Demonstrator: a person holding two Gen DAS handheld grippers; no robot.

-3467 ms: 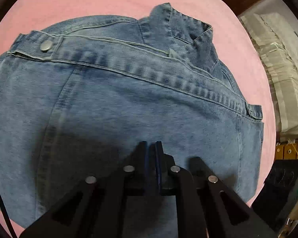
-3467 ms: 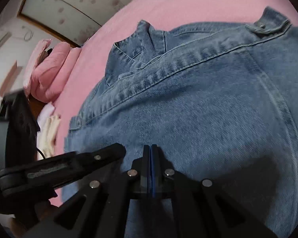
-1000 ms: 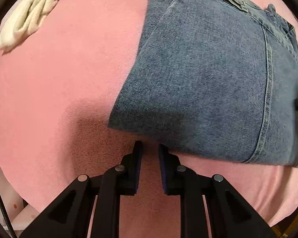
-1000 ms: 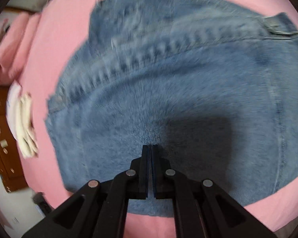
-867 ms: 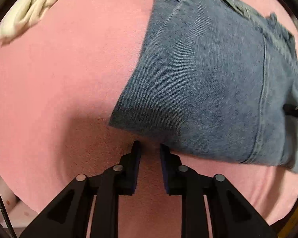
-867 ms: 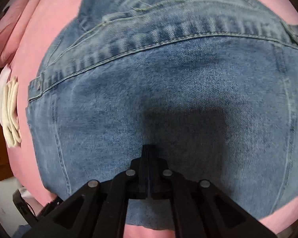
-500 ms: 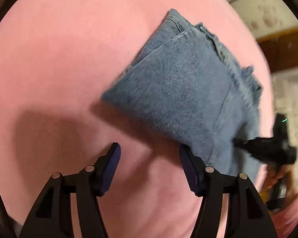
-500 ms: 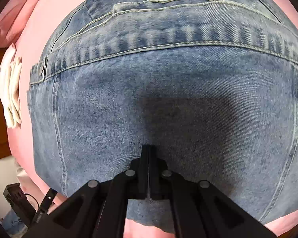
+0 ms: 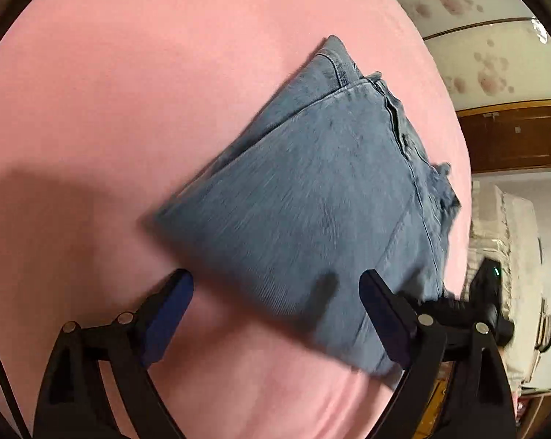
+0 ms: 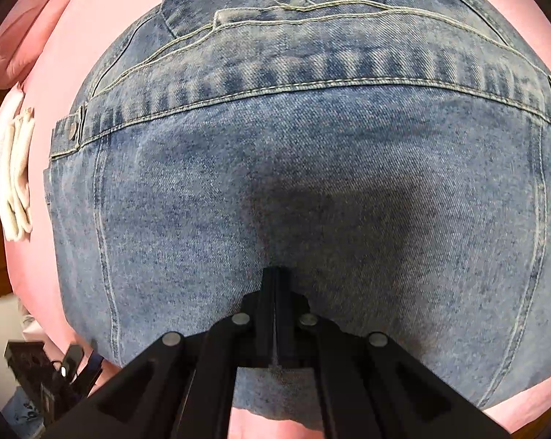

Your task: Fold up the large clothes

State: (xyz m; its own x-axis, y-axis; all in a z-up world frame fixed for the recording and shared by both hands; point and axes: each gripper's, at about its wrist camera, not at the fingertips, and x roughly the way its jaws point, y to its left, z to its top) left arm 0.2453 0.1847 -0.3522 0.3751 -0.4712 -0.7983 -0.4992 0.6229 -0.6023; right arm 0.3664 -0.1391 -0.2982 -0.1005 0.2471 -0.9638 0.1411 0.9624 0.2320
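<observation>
A folded blue denim jacket lies on the pink bed cover. My left gripper hovers at the jacket's near edge. Its jaws are wide apart and still opening, with the blue pads clear of the cloth on both sides. In the right wrist view the denim jacket fills the picture, waistband seam and a metal snap at the top. My right gripper is shut, its tips pressed down on the denim with nothing seen between them. From the left wrist view the right gripper shows as a black shape on the jacket's right end.
A white cloth lies at the bed's left edge, beside a pink pillow. A brown wooden cabinet and stacked white bundles stand past the bed's far side. A black device sits below the bed edge.
The left gripper's jaws went from nearly shut to wide apart, and it rolled and swung along the jacket's near corner. The right gripper stayed shut on the denim, sinking closer.
</observation>
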